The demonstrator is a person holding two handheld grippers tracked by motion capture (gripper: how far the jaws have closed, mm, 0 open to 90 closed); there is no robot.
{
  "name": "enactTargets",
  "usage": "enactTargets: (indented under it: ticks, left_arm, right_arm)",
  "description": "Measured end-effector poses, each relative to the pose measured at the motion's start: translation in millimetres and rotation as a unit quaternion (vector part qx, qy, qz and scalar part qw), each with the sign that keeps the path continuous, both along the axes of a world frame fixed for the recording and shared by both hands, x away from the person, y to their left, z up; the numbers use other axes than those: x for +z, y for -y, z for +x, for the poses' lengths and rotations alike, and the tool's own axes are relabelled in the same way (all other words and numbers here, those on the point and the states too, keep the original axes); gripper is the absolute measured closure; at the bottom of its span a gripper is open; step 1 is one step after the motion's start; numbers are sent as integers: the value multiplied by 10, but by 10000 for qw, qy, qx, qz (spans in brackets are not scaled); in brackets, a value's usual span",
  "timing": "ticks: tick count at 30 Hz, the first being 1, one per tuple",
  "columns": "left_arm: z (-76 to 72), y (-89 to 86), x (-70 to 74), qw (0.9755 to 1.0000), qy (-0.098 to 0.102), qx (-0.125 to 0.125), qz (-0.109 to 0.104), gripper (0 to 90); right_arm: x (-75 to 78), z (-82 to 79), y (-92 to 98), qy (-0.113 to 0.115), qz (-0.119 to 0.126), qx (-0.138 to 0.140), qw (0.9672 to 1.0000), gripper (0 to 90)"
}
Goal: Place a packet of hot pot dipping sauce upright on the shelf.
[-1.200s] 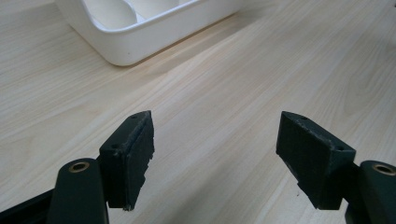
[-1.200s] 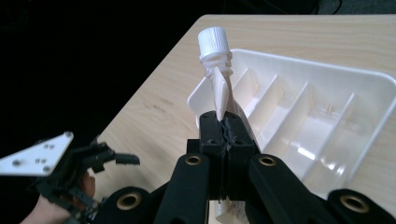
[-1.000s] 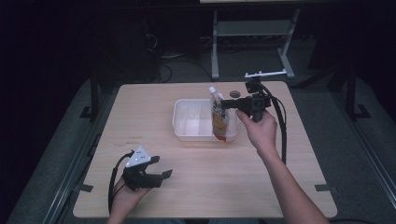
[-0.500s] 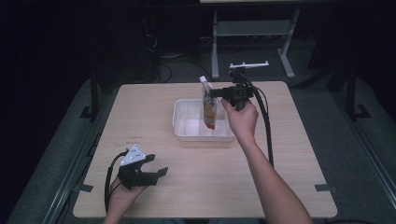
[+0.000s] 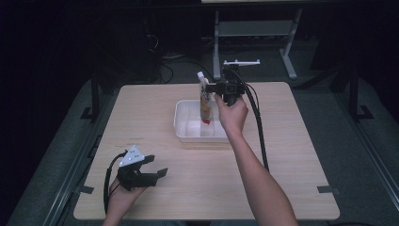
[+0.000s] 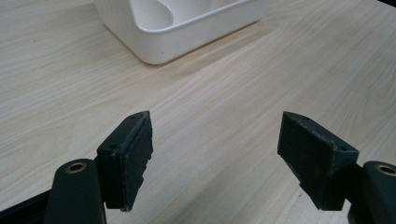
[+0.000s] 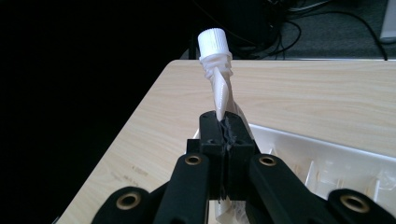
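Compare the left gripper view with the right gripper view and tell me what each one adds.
Left gripper view alone: the left gripper, jaws wide apart with nothing between them, low over bare table, looking at the rounded outer corner of the white tray.

Right gripper view alone: the right gripper shut on a spouted pouch just below its white screw cap, plus cables on the dark floor beyond the table edge.

Shared: the light wooden table and the white tray.
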State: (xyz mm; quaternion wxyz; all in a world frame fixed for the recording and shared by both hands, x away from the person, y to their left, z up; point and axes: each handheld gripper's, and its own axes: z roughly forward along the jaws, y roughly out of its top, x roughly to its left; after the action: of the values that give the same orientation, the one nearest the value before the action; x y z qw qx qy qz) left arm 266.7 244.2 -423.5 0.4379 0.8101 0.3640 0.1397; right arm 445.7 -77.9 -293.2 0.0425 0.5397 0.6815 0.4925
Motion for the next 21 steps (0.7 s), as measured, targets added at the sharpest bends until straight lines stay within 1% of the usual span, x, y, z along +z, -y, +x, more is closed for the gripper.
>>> enactTargets:
  ticks: [1, 7, 13, 21]
  left_arm:
    - [0, -1, 1, 10000, 2, 0, 0, 257]
    - [0, -5, 3, 10000, 1, -3, 2, 257]
    - [0, -3, 3, 10000, 2, -5, -5, 257]
    - [-1, -10, 4, 10000, 0, 7, 3, 257]
  right_arm:
    - [-23, 24, -2, -19, 3, -58, 10000, 881]
    - [-65, 67, 7, -8, -72, -175, 9998, 880]
    - [-105, 99, 13, -25, -87, -210, 9997, 879]
    - [-172, 142, -29, -87, -113, -235, 9996, 878]
